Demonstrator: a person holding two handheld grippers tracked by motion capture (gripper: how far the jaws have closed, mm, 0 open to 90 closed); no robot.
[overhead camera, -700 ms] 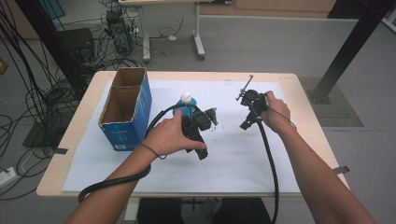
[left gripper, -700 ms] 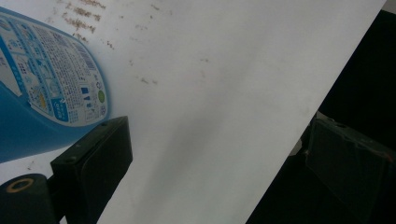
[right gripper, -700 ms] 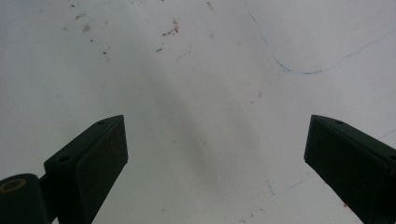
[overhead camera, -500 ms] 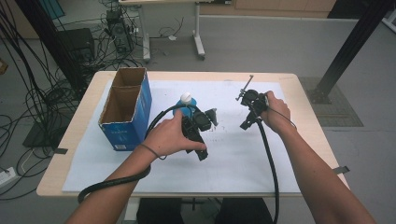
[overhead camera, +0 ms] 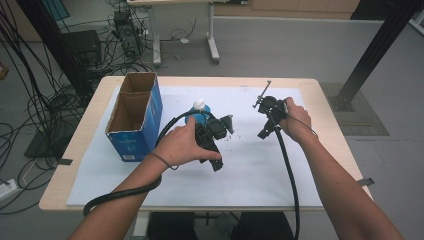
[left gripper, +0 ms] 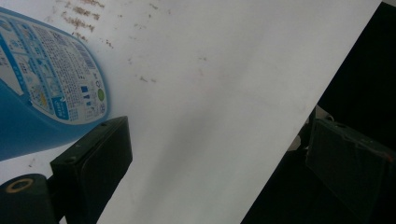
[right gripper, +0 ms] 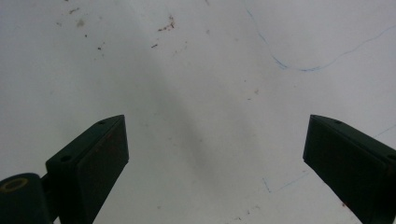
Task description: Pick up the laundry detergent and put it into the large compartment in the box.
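- White sheet covers the surface [overhead camera: 280, 185], cables trailing on the floor behind.
- Left gripper [overhead camera: 220, 127] gapes wide, nothing clamped.
- Blue bottle [left gripper: 42, 93] lies just outside one jaw: swing across, straddle it squarely, then close.
- Right gripper [overhead camera: 267, 117] is spread too, empty.
- Cardboard box [overhead camera: 135, 117] waits leftward.

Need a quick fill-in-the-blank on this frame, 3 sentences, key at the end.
1. The blue bottle has a ____ cap.
2. The cardboard box stands to the ____ of the bottle in the high view.
3. Both the left claw and the right claw have their jaws ____.
Missing words: white; left; open
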